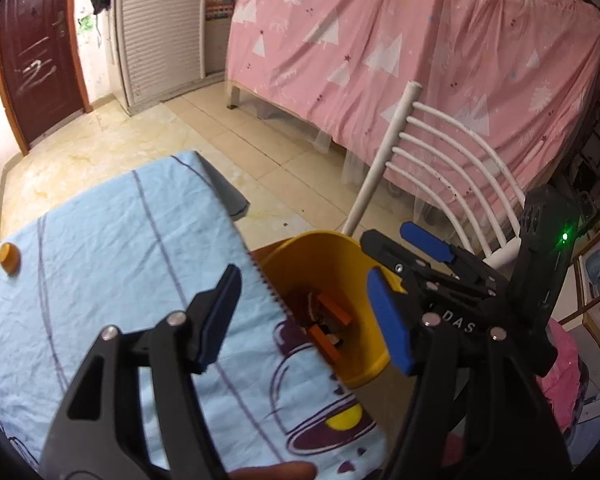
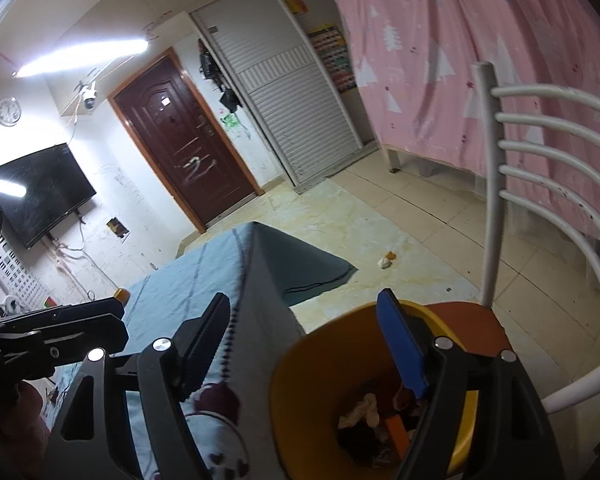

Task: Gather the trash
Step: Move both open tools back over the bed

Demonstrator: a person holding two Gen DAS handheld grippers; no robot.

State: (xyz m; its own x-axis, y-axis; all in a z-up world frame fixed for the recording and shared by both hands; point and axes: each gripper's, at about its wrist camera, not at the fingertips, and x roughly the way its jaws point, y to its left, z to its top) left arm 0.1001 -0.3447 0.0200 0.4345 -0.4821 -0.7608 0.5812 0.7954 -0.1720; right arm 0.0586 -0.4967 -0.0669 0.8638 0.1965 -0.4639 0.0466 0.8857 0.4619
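Observation:
A yellow bin (image 1: 342, 268) stands on a chair seat beside the table, with orange and dark scraps of trash (image 1: 328, 328) inside; it also shows in the right wrist view (image 2: 300, 384) with crumpled trash (image 2: 374, 420) at the bottom. My left gripper (image 1: 304, 320) is open and empty, hovering over the table edge and the bin. My right gripper (image 2: 304, 344) is open and empty, its blue finger (image 2: 400, 344) over the bin's mouth; it also shows in the left wrist view (image 1: 412, 256). An orange bottle cap (image 1: 9, 257) lies on the blue tablecloth at far left.
The table has a light blue printed cloth (image 1: 120, 264). A white slatted chair back (image 1: 452, 176) rises behind the bin. A small wad of trash (image 2: 387, 260) lies on the tiled floor. A pink-draped bed (image 1: 420, 48), a wardrobe (image 1: 160, 28) and a dark red door (image 1: 40, 52) stand beyond.

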